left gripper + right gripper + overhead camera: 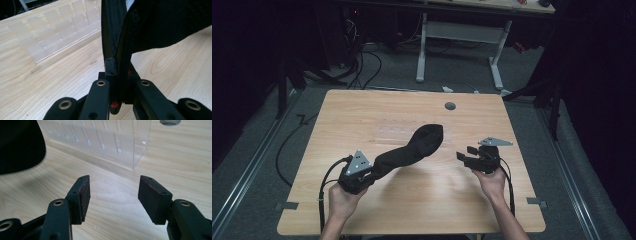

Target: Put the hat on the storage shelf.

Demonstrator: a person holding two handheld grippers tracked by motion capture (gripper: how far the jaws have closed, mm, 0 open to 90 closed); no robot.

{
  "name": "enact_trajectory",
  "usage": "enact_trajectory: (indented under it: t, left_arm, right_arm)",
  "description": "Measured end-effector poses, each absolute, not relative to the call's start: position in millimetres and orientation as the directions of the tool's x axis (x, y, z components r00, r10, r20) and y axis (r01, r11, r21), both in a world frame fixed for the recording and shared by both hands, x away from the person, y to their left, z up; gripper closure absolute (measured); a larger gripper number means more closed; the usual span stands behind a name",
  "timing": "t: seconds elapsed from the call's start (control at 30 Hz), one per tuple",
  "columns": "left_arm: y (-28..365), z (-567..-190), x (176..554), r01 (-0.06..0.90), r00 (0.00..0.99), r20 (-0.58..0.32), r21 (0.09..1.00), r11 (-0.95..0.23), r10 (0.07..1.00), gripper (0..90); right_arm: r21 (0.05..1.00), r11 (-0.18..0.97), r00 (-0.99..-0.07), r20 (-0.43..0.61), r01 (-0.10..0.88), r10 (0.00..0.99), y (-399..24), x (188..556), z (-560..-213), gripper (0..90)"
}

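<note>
A black sock (412, 147) stretches across the middle of the wooden table (362, 107), lifted at its near end. My left gripper (362, 172) is shut on that end, and in the left gripper view the dark fabric (150, 22) rises pinched between the jaws of my left gripper (120, 75). My right gripper (466, 154) hovers to the right of the sock, apart from it. In the right gripper view my right gripper (113, 195) stands open with bare table between its pads, and the sock's edge (20, 145) sits at the upper left.
A clear plastic rack (404, 131) with several slots lies on the table behind the sock, also seen as the rack (105, 137) and the rack (55, 27). A round grey cable hole (450, 106) sits near the far edge. A white desk frame (462, 35) stands beyond.
</note>
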State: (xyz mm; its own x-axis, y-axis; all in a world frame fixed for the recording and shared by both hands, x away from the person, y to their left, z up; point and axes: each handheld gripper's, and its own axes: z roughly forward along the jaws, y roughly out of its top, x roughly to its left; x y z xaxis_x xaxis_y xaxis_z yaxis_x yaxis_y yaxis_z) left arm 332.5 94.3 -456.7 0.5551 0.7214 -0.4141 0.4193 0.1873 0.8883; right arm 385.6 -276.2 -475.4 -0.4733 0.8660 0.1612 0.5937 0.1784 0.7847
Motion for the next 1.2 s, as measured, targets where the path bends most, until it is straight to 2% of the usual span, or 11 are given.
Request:
enact_trajectory:
  t: [0.4, 0.8, 1.0, 1.2]
  left_arm:
    - [101, -452, 344, 0.42, 0.483, -0.475, 0.863, 0.282, 0.735, 85.7]
    - [105, -446, 357, 0.403, 0.424, -0.503, 0.85, 0.341, 0.753, 85.7]
    - [112, -439, 365, 0.392, 0.386, -0.543, 0.828, 0.4, 0.745, 85.7]
    - [115, -431, 373, 0.363, 0.368, -0.543, 0.831, 0.421, 0.755, 85.7]
  right_arm:
    - [0.757, 0.219, -0.433, 0.093, 0.616, 0.897, -286, 377, -505, 42.2]
    - [0.737, 0.29, -0.376, -0.052, 0.61, 0.925, -292, 370, -526, 44.9]
    - [0.733, 0.284, -0.376, -0.042, 0.618, 0.926, -294, 370, -530, 43.4]
    - [0.729, 0.269, -0.369, -0.023, 0.63, 0.929, -295, 371, -531, 41.0]
